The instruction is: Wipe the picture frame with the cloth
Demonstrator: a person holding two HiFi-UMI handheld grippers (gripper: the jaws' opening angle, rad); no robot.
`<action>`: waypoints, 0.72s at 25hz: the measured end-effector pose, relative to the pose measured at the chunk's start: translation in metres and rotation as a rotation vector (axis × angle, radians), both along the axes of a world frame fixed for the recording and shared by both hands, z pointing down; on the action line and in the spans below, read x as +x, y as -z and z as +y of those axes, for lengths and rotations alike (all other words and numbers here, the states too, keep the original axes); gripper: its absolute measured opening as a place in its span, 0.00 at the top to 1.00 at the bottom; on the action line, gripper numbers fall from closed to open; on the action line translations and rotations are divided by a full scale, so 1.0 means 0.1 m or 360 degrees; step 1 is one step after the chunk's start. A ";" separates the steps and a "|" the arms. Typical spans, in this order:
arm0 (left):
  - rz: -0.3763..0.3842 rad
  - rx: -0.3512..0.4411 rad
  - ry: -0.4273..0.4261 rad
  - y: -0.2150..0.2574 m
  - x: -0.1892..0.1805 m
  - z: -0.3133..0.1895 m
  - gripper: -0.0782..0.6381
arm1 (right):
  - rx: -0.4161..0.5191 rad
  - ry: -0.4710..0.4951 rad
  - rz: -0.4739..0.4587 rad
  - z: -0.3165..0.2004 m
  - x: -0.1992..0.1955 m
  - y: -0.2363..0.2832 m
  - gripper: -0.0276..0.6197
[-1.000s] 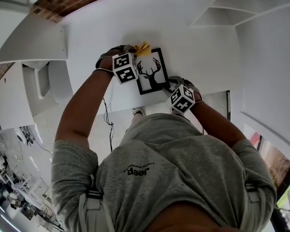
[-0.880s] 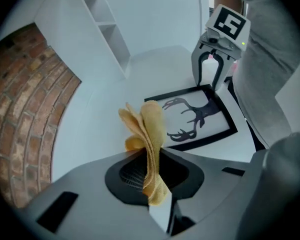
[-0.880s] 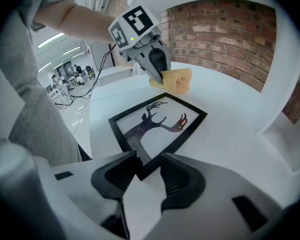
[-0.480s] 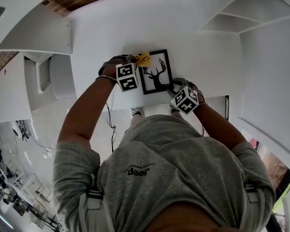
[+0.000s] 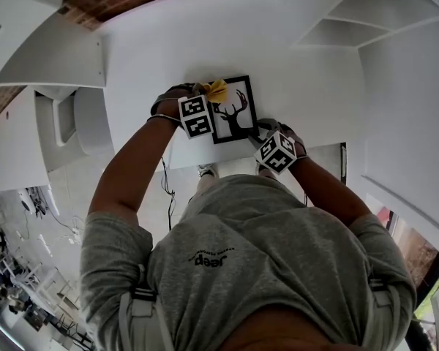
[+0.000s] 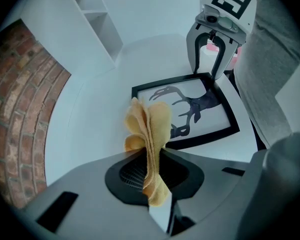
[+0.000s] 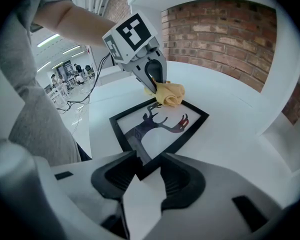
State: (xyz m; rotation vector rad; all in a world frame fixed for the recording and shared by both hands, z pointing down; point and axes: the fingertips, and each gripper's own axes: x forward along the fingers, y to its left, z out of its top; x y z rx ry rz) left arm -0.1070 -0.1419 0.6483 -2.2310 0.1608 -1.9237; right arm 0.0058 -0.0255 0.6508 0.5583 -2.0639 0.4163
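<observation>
On the white counter (image 5: 146,64), the jaws of our left gripper (image 6: 150,158) pinch a folded yellow cloth (image 6: 149,121) at the far corner of the black-framed deer picture (image 7: 157,126), which lies flat. The jaws of our right gripper (image 7: 149,165) clamp its near corner.

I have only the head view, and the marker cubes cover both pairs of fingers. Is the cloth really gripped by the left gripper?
Observer: Yes. In the left gripper view the yellow cloth is pinched between the fingers of the left gripper, and its folds stick out ahead.
Operator: And the right gripper, is it empty?
Observer: No. In the right gripper view the near corner of the picture frame sits between the fingers of the right gripper, which seem to press on both edges.
Operator: Where does the cloth meet the frame?
Observer: At the far corner, opposite the held one; it appears to touch there.
</observation>
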 end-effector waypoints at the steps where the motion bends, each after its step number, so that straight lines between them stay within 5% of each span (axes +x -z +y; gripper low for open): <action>1: -0.0006 0.0002 -0.0010 0.00 0.02 0.00 0.80 | 0.0001 0.0000 0.0001 0.00 0.00 0.00 0.71; 18: -0.0004 -0.0035 -0.0147 -0.08 0.73 0.04 0.80 | 0.0010 -0.0001 -0.0010 0.00 -0.02 -0.01 0.71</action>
